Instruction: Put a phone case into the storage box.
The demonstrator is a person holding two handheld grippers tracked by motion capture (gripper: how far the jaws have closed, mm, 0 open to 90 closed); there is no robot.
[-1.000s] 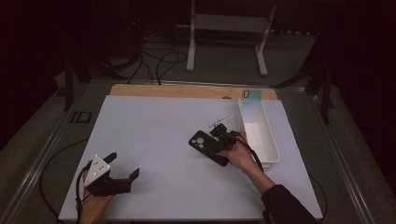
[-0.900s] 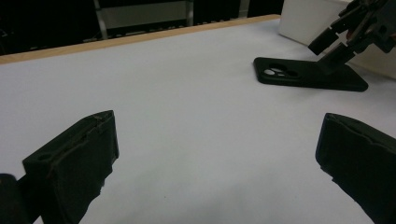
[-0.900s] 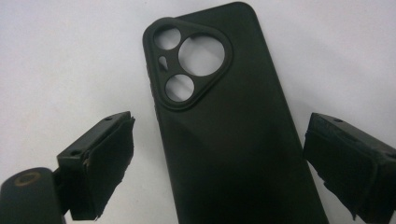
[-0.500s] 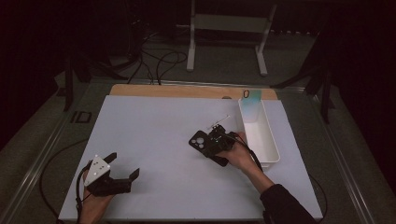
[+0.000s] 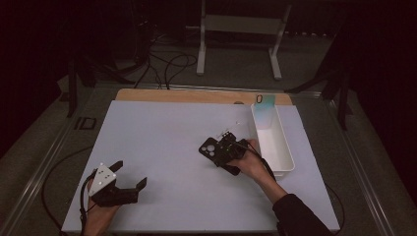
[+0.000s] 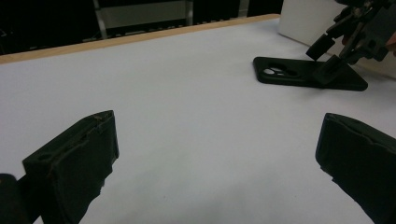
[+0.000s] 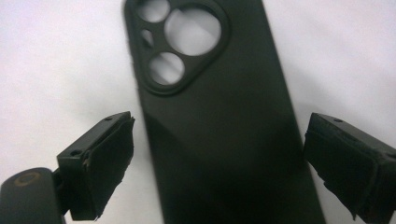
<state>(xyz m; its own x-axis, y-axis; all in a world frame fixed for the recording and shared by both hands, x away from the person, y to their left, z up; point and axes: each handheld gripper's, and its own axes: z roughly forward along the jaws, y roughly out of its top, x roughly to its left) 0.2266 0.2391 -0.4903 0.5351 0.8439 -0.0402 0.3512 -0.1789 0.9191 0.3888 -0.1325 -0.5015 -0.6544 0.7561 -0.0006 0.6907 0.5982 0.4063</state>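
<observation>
A black phone case (image 5: 210,148) (image 6: 299,77) (image 7: 219,121) lies flat on the white table sheet (image 5: 162,142), its camera cut-outs facing up. My right gripper (image 5: 225,150) (image 7: 224,158) hovers right over it, open, with one jaw on each side of the case and not touching it. My left gripper (image 5: 132,182) (image 6: 219,163) rests near the front left corner of the sheet, open with nothing between its jaws. In the left gripper view the right gripper (image 6: 331,58) shows at the far right above the case.
A long white bin (image 5: 273,140) stands just right of the case, with a small teal card (image 5: 265,102) at its far end. A wooden strip (image 5: 196,96) runs along the table's back edge. Stand legs (image 5: 201,44) and cables lie on the floor beyond.
My right gripper has crept slightly left and lower over the phone case. The left gripper has stayed where it was.
</observation>
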